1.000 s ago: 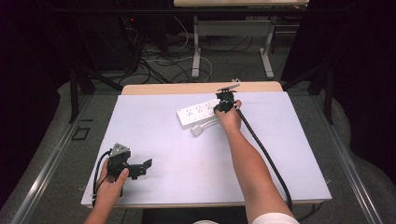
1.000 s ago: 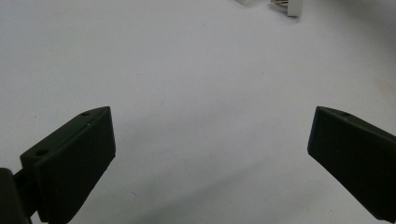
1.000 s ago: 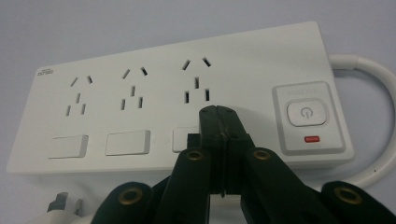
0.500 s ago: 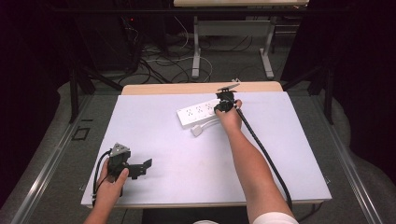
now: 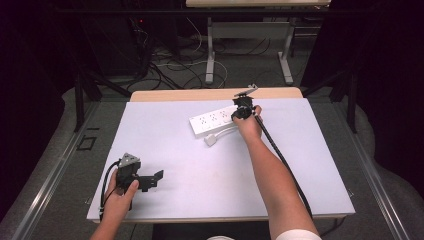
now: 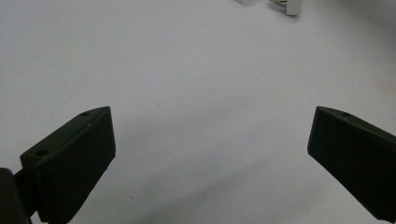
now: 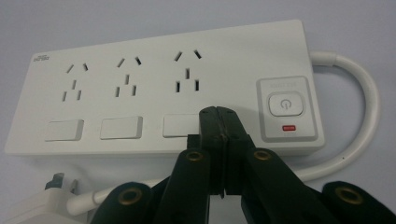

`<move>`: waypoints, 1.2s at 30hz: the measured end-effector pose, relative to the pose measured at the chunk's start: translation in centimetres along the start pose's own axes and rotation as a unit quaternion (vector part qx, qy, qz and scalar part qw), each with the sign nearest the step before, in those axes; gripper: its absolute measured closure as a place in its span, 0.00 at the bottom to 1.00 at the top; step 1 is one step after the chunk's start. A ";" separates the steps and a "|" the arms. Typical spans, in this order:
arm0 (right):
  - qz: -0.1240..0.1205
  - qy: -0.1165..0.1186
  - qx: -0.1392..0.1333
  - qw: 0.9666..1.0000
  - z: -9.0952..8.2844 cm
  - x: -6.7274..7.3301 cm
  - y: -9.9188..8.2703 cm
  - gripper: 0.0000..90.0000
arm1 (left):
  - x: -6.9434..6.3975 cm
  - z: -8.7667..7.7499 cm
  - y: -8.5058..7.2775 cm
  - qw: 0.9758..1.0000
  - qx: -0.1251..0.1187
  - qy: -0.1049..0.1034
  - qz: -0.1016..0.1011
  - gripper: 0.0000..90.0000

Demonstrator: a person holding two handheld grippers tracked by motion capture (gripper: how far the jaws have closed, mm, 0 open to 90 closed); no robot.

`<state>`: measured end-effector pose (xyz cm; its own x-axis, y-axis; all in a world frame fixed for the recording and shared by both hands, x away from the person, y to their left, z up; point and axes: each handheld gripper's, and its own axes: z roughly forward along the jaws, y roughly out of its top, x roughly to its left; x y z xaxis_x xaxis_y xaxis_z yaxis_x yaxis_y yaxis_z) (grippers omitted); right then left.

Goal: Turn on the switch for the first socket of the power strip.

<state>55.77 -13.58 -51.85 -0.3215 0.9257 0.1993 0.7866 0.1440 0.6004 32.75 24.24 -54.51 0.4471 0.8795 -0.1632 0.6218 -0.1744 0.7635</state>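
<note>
A white power strip (image 5: 210, 121) lies at the back middle of the white table (image 5: 310, 165). It has three sockets, three rocker switches and a power button (image 7: 284, 103) with a red mark below it. My right gripper (image 7: 220, 113) is shut with nothing between its jaws. Its tips sit over the right end of the third switch (image 7: 180, 126), and I cannot tell if they touch it. The strip's white cable (image 7: 364, 107) loops round to the plug (image 7: 44, 198) lying in front of it. My left gripper (image 5: 152, 181) rests open near the front left edge.
In the left gripper view the open jaws (image 6: 210, 154) frame bare table, with the plug (image 6: 289, 5) far off at the top. The right gripper's black cable (image 5: 285, 165) trails along the forearm. A wooden strip (image 5: 190, 95) edges the table's back.
</note>
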 end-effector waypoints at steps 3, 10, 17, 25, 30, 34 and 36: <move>-0.001 -0.001 0.001 1.000 -0.1 0.0 0.0 1.00 | 0.0 0.0 0.0 1.000 -0.001 0.000 0.000 0.01; -0.004 0.000 0.009 1.000 -0.5 0.0 0.1 0.96 | 0.0 0.0 0.0 1.000 0.001 0.000 0.000 0.01; -0.014 0.005 0.019 1.000 -0.9 0.4 0.0 0.93 | -0.1 0.1 0.0 1.000 0.003 -0.001 -0.002 0.01; -0.018 0.007 0.037 0.999 -1.6 0.7 0.0 0.85 | -0.1 0.3 0.1 1.000 0.002 -0.001 0.002 0.01; -0.026 0.011 0.040 0.999 -2.3 0.9 -0.1 0.78 | -0.2 0.3 0.1 1.000 0.004 -0.001 0.000 0.01; -0.032 0.011 0.049 0.998 -2.7 1.1 -0.2 0.74 | -0.2 0.3 0.1 1.000 0.003 -0.001 -0.001 0.01; -0.039 0.011 0.047 0.998 -3.1 1.2 -0.3 0.71 | -0.2 0.3 0.1 1.000 0.006 -0.001 0.004 0.01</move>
<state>53.54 -13.64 -49.35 -0.3943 0.9027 0.1721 0.8048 0.2488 0.5389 32.88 23.93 -54.58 0.4524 0.8776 -0.1587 0.6265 -0.1861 0.7569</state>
